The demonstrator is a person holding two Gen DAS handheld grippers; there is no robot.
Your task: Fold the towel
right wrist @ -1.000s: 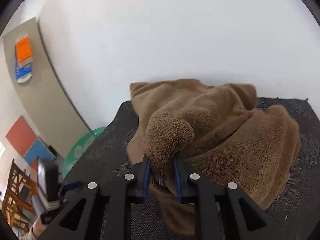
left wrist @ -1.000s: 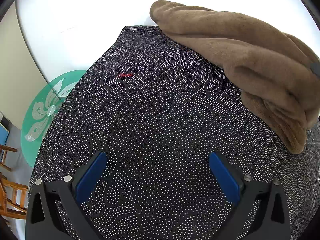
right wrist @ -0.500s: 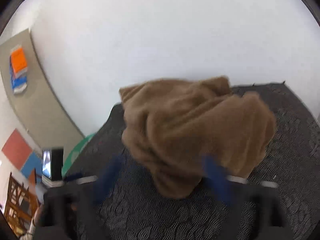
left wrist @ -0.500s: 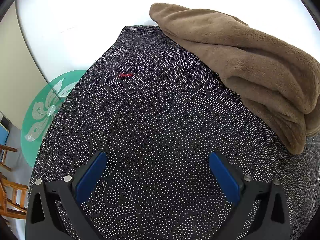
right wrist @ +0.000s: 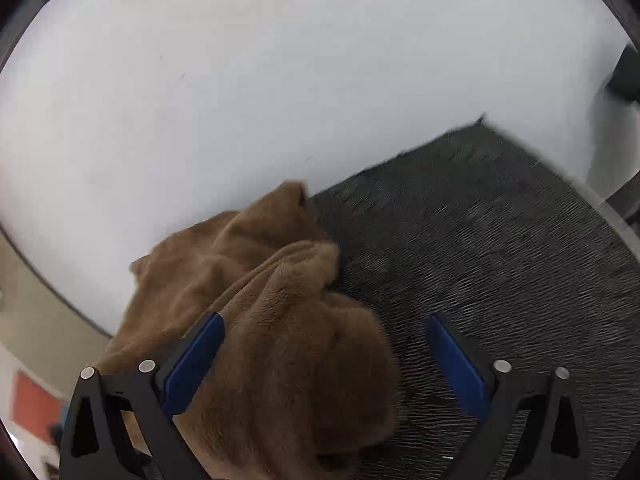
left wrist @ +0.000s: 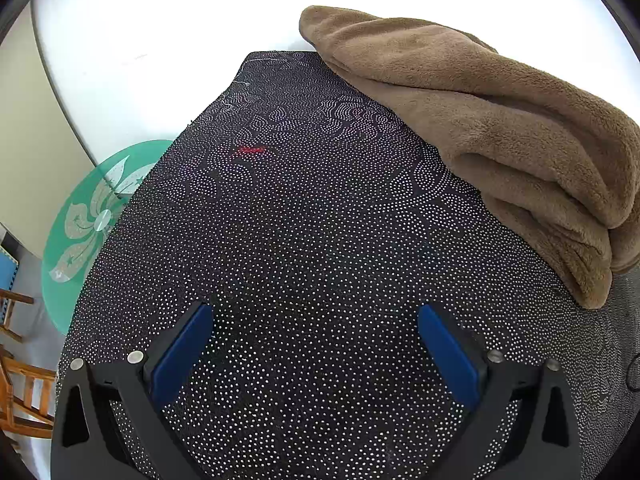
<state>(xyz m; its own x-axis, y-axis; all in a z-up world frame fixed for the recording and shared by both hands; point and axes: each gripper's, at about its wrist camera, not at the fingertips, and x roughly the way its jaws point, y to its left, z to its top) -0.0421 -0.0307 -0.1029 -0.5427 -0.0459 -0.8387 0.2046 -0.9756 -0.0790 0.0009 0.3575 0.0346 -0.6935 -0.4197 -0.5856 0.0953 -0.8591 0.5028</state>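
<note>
A fluffy brown towel (left wrist: 500, 128) lies bunched in thick folds on the dark dotted tablecloth (left wrist: 304, 216), at the upper right of the left wrist view. My left gripper (left wrist: 316, 344) stands open over bare cloth, well to the left of the towel. In the right wrist view the same towel (right wrist: 280, 328) fills the lower left, heaped on the cloth (right wrist: 500, 248). My right gripper (right wrist: 324, 356) is open above it, its left finger over the pile and its right finger over bare cloth. Nothing is held.
A white wall (right wrist: 280, 80) rises behind the table's far edge. A round green glass table (left wrist: 92, 220) with a flower pattern stands at the left beside wooden chair parts (left wrist: 20, 396). A small red mark (left wrist: 251, 150) shows on the cloth.
My right gripper has let go of the towel's fold and opened wide, then swung right. The towel has dropped into a lower heap. The left gripper has not moved.
</note>
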